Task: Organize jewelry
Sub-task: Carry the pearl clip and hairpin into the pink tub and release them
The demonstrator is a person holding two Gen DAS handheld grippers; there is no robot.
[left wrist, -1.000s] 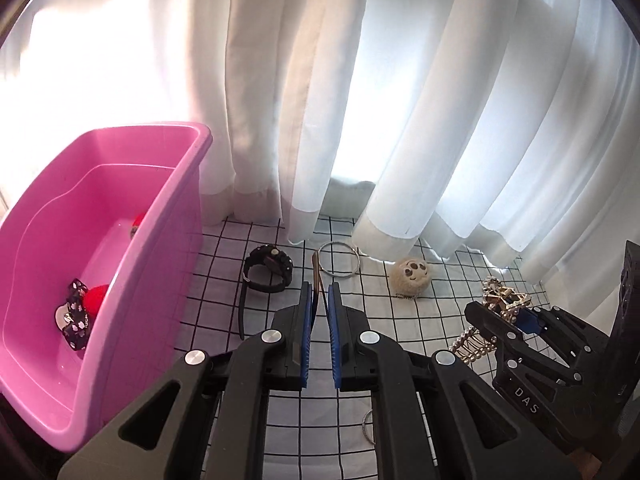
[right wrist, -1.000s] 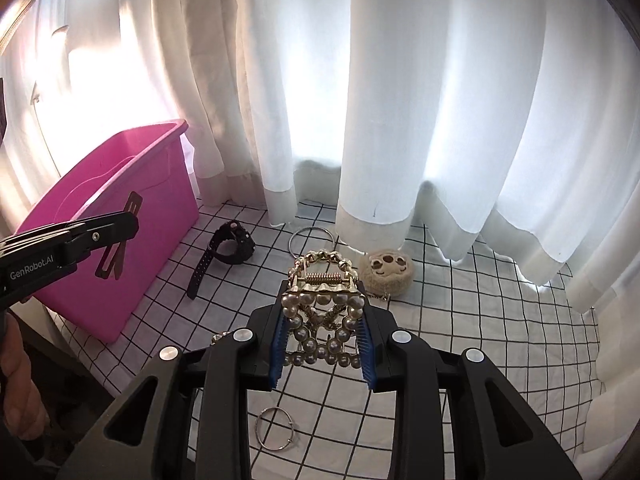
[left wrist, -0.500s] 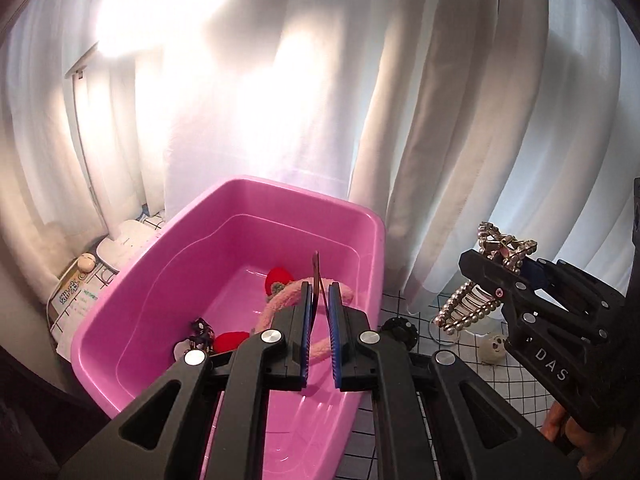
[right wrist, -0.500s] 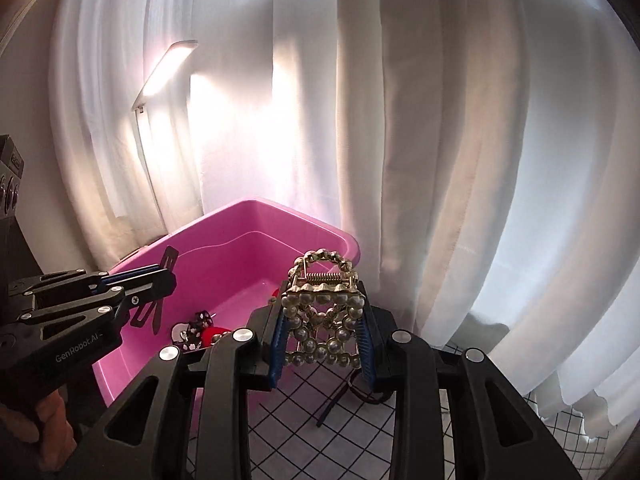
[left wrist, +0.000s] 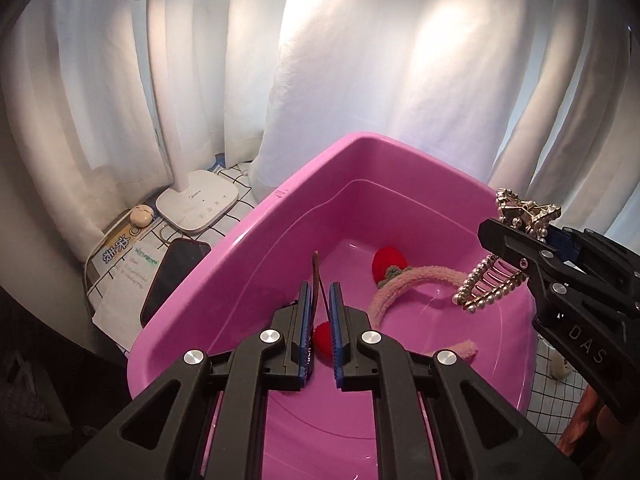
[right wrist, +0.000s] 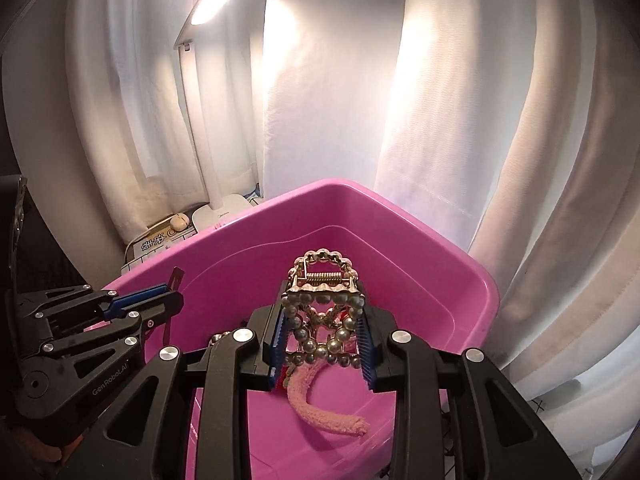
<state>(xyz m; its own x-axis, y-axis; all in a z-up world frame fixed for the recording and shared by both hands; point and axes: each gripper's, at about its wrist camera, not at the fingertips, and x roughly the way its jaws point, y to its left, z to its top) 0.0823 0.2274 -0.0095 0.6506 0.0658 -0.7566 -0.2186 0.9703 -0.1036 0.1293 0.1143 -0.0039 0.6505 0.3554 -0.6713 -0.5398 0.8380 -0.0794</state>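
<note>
My left gripper [left wrist: 319, 300] is shut on a thin brown hair clip [left wrist: 317, 276] and holds it above the pink bin [left wrist: 256, 236]. My right gripper [right wrist: 323, 334] is shut on a gold pearl claw clip [right wrist: 322, 308], also above the pink bin [right wrist: 472, 280]. The claw clip also shows in the left wrist view [left wrist: 496, 276], at the right over the bin. Inside the bin lie a fuzzy pink headband [left wrist: 404, 280], a red strawberry piece [left wrist: 386, 264] and a red pompom [left wrist: 323, 338].
A white desk lamp [left wrist: 196, 200] stands left of the bin, with a phone [left wrist: 172, 276], papers [left wrist: 120, 264] and a small round figure [left wrist: 142, 214] beside it. White curtains hang behind. Checked cloth [left wrist: 560, 392] shows at the right.
Both grippers have swung left from the checked cloth to above the pink bin, carrying the hair clip and the pearl claw clip. The bin's inside has come into view.
</note>
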